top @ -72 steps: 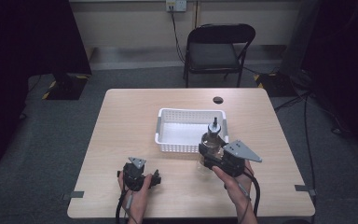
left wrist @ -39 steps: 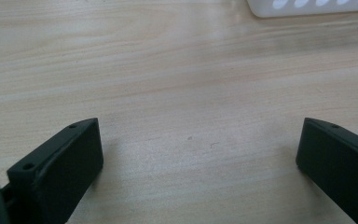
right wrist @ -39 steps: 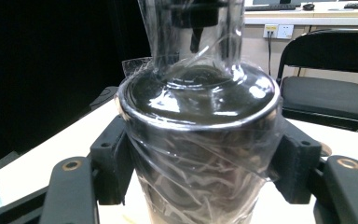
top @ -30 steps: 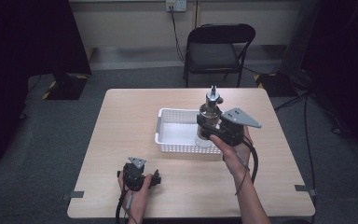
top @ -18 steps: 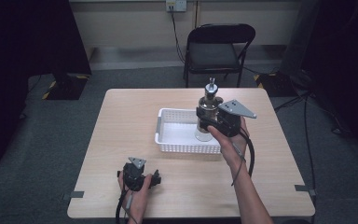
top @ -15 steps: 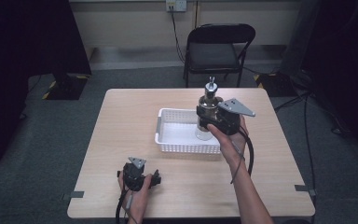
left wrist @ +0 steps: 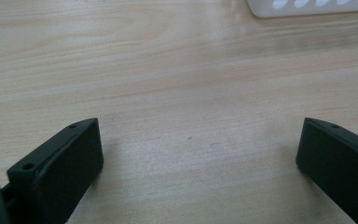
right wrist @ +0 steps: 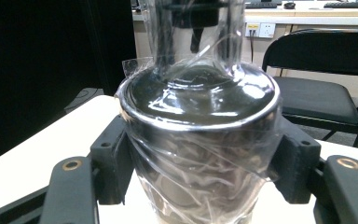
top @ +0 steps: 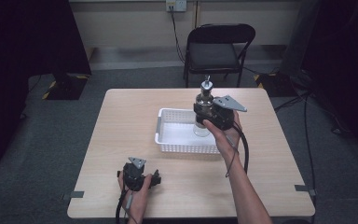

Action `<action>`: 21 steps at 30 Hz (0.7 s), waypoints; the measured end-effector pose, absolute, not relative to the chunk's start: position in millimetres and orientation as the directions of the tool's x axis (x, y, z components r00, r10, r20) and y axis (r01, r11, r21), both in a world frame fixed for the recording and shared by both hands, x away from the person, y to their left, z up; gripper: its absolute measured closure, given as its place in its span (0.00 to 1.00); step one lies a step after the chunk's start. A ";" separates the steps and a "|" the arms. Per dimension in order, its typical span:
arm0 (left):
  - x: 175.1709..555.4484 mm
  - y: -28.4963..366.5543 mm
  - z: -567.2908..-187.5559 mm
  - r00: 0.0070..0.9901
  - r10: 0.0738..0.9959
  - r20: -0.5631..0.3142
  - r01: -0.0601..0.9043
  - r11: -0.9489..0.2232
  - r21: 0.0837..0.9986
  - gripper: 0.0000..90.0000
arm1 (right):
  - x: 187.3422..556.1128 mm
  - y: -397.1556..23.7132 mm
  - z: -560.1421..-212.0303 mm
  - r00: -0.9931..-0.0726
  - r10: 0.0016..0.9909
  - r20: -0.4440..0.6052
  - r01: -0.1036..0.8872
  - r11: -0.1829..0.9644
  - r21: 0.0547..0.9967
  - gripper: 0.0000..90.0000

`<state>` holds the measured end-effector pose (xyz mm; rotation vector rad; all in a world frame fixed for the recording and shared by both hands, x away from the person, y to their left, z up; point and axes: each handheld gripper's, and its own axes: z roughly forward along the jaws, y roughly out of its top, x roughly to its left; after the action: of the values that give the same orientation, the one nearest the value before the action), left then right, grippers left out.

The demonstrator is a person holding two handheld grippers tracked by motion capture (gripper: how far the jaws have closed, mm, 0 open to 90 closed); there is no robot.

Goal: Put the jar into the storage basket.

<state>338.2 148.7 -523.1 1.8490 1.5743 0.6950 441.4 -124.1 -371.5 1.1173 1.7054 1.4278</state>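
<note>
A glass dispenser bottle [top: 204,108] with a metal pump top, wrapped in clear film, hangs upright over the right end of the white perforated basket [top: 168,126]. My right gripper [top: 206,114] is shut on the bottle [right wrist: 200,140], its black jaws pressing the body from both sides just under the chrome collar. The bottle's base sits low inside the basket; contact with the basket's floor cannot be told. My left gripper [top: 157,178] rests near the table's front edge, open, with bare wood between its jaws [left wrist: 200,154].
The wooden table [top: 121,121] has free room left of the basket and along its front. A black folding chair [top: 216,46] stands behind the far edge. A corner of the basket [left wrist: 307,7] lies ahead of the left gripper.
My right gripper has carried the bottle from the basket's near right side, up and to the left, then lower into the basket's right end. The left gripper has stayed still.
</note>
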 end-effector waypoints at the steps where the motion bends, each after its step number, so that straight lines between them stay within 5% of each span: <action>1: 338.2 148.7 -523.1 0.157 0.988 0.006 0.670 -0.111 0.734 0.00 | 442.2 -123.7 -373.1 -0.430 0.902 0.044 0.202 0.048 0.978 0.36; 21: 338.2 148.7 -523.1 0.157 0.988 0.006 0.670 -0.111 0.734 0.00 | 457.9 -122.3 -407.8 -0.400 0.915 0.050 0.236 0.050 0.970 0.36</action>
<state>338.2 148.7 -523.1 1.8494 1.5741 0.6951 457.9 -122.3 -407.8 1.1640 1.7055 1.3861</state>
